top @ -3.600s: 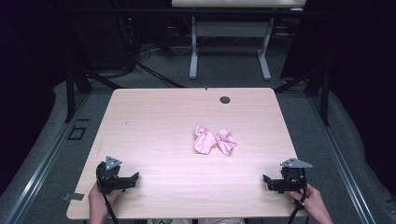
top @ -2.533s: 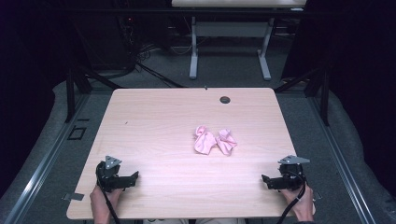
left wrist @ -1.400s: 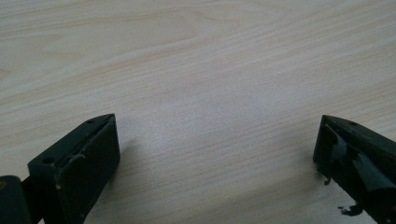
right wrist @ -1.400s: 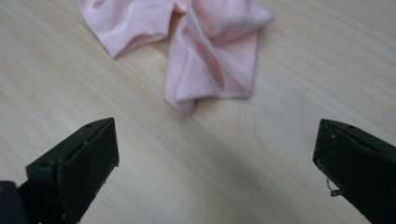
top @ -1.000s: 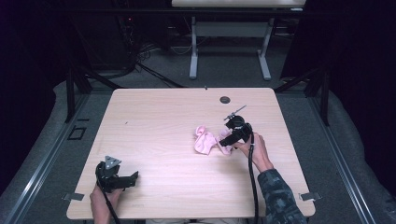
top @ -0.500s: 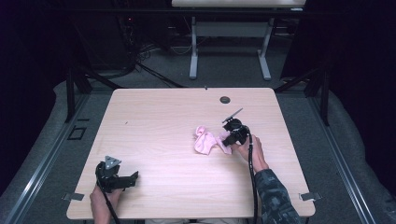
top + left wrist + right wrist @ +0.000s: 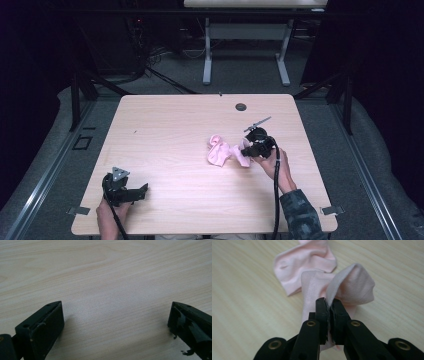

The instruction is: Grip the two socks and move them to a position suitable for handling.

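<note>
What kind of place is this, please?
Probably a lab or studio set up for recording: a bare wooden table on grey carpet, dark surroundings, cables on the floor behind, and a second desk's white legs beyond.

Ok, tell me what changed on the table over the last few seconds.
The right gripper left the table's near right corner, travelled forward and inward to the pink cloth, and closed on a fold of its edge; the jaws are now pinched shut on it. The cloth's right side looks bunched by the grip. The left gripper stayed at the near left corner, jaws open over bare table.
</note>
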Motion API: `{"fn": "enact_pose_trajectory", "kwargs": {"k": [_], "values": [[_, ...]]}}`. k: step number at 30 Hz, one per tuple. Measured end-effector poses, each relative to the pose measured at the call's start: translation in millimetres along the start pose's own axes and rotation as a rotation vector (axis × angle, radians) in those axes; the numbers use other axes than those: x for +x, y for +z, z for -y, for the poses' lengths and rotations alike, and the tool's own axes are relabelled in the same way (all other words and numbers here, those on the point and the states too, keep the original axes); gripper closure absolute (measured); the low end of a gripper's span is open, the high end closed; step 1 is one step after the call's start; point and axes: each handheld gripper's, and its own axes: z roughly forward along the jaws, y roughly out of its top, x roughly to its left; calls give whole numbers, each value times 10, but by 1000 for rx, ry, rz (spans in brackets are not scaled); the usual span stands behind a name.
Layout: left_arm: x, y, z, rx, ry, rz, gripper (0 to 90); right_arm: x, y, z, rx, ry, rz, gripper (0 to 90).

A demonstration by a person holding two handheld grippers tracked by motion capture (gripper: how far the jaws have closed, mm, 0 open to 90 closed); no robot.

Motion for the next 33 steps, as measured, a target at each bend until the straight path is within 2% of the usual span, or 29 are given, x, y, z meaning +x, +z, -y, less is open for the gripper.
{"fn": "enact_pose_trajectory", "kwargs": {"k": [3, 7, 11, 16, 17, 20, 22, 26, 27, 29, 30, 32, 33], "values": [[0, 0, 0, -1, 0, 0, 5, 127, -154, 65, -20, -27, -13, 854], [0, 0, 0, 0, 0, 0, 5, 307, -327, 158, -40, -70, -58, 853], [0, 0, 0, -1, 0, 0, 5, 547, -379, 292, -36, -118, -124, 852], [0, 0, 0, 0, 0, 0, 5, 837, -282, 499, 24, -175, -183, 851], [0, 0, 0, 0, 0, 0, 5, 890, -247, 539, 17, -169, -193, 851], [0, 0, 0, 0, 0, 0, 5, 1014, -122, 615, 55, -189, -226, 851], [0, 0, 0, 0, 0, 0, 5, 1073, -29, 646, 95, -213, -232, 849], [0, 0, 0, 0, 0, 0, 5, 1143, 141, 710, 124, -220, -263, 832], [0, 0, 0, 0, 0, 0, 5, 1152, 177, 726, 133, -221, -273, 810], [0, 0, 0, 0, 0, 0, 5, 1155, 192, 740, 141, -241, -276, 678], [0, 0, 0, 0, 0, 0, 5, 1159, 189, 752, 122, -228, -296, 611], [0, 0, 0, 0, 0, 0, 5, 1157, 121, 747, 100, -231, -306, 473], [0, 0, 0, 0, 0, 0, 5, 1156, 78, 740, 83, -230, -303, 444]]}}
